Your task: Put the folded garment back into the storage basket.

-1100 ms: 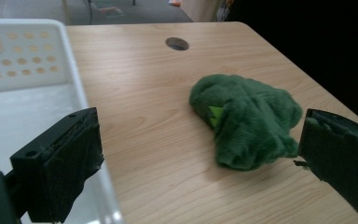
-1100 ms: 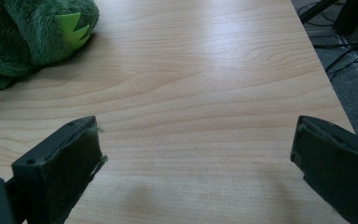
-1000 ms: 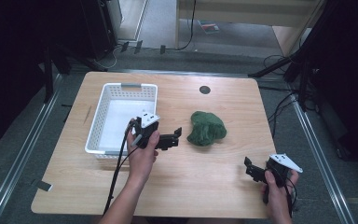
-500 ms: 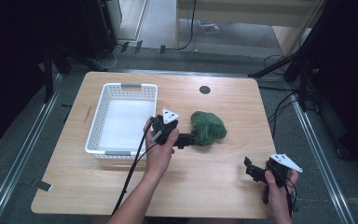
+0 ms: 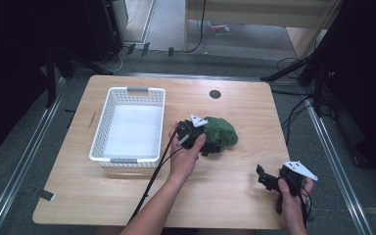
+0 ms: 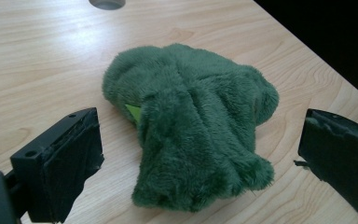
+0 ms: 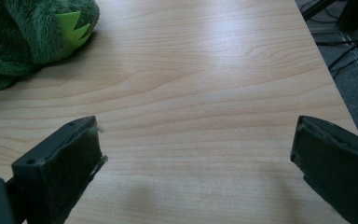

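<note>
Between the left gripper's (image 6: 200, 154) wide-spread jaws lies the green plush toy (image 6: 191, 126) (ungripped), its bright felt tag peeking out.

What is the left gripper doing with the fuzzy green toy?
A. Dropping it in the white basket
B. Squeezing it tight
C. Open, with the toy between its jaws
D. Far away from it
C: in the left gripper view, the left gripper has its two black jaws spread wide on either side of the green toy, which lies on the table.
</note>
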Demonstrator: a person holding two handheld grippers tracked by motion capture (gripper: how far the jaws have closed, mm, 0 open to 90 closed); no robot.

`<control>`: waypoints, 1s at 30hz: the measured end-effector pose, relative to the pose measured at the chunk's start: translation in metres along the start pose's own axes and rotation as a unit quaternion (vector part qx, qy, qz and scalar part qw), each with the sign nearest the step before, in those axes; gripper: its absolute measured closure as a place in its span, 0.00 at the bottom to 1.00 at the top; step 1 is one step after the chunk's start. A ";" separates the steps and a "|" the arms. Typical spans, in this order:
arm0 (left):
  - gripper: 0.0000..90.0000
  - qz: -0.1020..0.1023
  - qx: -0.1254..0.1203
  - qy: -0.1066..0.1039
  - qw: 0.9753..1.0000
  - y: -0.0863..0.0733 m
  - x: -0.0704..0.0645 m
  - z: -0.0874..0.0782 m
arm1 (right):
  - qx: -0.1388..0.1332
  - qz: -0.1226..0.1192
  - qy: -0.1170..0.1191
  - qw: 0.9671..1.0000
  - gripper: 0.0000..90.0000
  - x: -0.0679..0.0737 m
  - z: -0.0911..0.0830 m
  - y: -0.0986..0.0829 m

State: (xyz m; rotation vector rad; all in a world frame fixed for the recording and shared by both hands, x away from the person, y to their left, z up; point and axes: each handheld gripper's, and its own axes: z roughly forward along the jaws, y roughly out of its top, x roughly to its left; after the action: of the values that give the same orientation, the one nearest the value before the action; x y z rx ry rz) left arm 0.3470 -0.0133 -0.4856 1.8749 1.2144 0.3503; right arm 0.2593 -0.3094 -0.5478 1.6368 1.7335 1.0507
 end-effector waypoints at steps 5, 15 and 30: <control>0.00 -0.003 0.014 0.006 1.000 -0.001 -0.002 0.013 | 0.002 0.002 0.001 1.000 0.02 0.000 0.000 0.000; 0.00 0.003 0.041 0.013 0.999 -0.001 -0.006 0.039 | 0.005 0.005 0.001 1.000 0.02 0.000 0.000 0.000; 0.00 0.010 0.068 0.036 0.997 -0.005 -0.010 0.063 | 0.008 0.003 0.003 1.000 0.02 0.000 0.001 0.000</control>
State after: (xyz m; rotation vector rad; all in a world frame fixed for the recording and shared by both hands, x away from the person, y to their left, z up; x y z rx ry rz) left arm 0.3781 -0.0531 -0.5255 2.0084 1.2955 0.3556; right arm 0.2604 -0.3097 -0.5480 1.6519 1.7455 1.0472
